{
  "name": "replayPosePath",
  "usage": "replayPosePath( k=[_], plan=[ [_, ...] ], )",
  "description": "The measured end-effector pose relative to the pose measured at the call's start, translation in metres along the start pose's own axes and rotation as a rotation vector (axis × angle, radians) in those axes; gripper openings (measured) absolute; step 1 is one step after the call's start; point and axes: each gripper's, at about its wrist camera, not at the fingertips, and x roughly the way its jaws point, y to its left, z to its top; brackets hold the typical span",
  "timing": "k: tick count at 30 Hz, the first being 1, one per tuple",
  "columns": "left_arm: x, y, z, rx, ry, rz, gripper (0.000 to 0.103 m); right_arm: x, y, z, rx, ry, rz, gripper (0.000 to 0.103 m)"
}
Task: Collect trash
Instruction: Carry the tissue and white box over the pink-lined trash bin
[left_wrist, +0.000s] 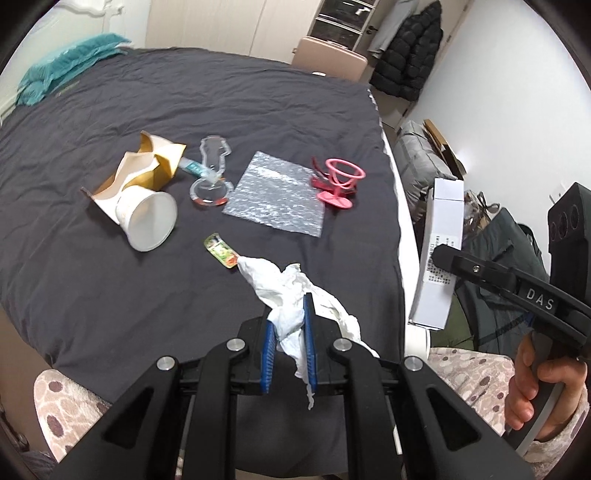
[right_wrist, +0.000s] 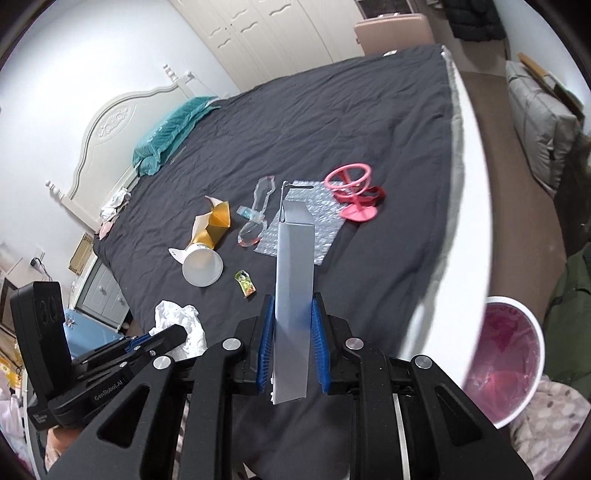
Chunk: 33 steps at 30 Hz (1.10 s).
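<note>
Dark grey bedding covers the bed (left_wrist: 258, 110), which fills most of both views and serves as the surface where the litter lies. The left gripper (left_wrist: 290, 332) has its jaws clamped on a crumpled white tissue (left_wrist: 295, 295), low in the centre of the left wrist view; the loose ends hang free on either side, so the hold is on the bunched middle, likely the firmest part. The right gripper (right_wrist: 293, 336) has its jaws closed on a flat white box (right_wrist: 293, 280), held by its narrow sides so that it stands up lengthwise between the pads. Holding one piece in each gripper looks like a way to carry two things at once.

At the lower right of the right wrist view a white bin (right_wrist: 517, 373) with a pink liner stands on the floor just beside the bed, open mouth up, probably where both pieces are bound.

More litter waits in the middle of the bed: a paper cup (left_wrist: 147, 221) on its side against torn gold card (left_wrist: 155, 162), a clear plastic shell (left_wrist: 212, 173), a sheet of bubble wrap (left_wrist: 275, 199), a pink wire stand (left_wrist: 341, 181) and a small green wrapper (left_wrist: 221, 249). Much of the collecting seems yet to be done.
</note>
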Motion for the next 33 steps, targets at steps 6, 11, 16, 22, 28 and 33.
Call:
replayPosePath(
  k=[6, 11, 16, 22, 28, 33],
  plan=[
    [-0.001, -0.031, -0.002, 0.059, 0.0, -0.013, 0.014, -0.034, -0.032, -0.007, 0.046, -0.051, -0.02, 0.019],
    [0.007, -0.061, 0.002, 0.102, 0.006, -0.031, 0.014, -0.059, -0.063, -0.014, 0.099, -0.087, -0.037, 0.019],
    [0.014, -0.096, 0.007, 0.155, 0.008, -0.068, 0.014, -0.082, -0.097, -0.021, 0.142, -0.109, -0.063, 0.019],
    [0.03, -0.146, 0.019, 0.22, 0.031, -0.115, 0.014, -0.105, -0.14, -0.032, 0.191, -0.125, -0.085, 0.019],
    [0.06, -0.203, 0.034, 0.302, 0.079, -0.183, 0.014, -0.119, -0.177, -0.038, 0.162, -0.098, -0.115, 0.019],
    [0.086, -0.237, 0.047, 0.362, 0.099, -0.183, 0.014, -0.114, -0.216, -0.038, 0.127, -0.035, -0.143, 0.019]
  ],
)
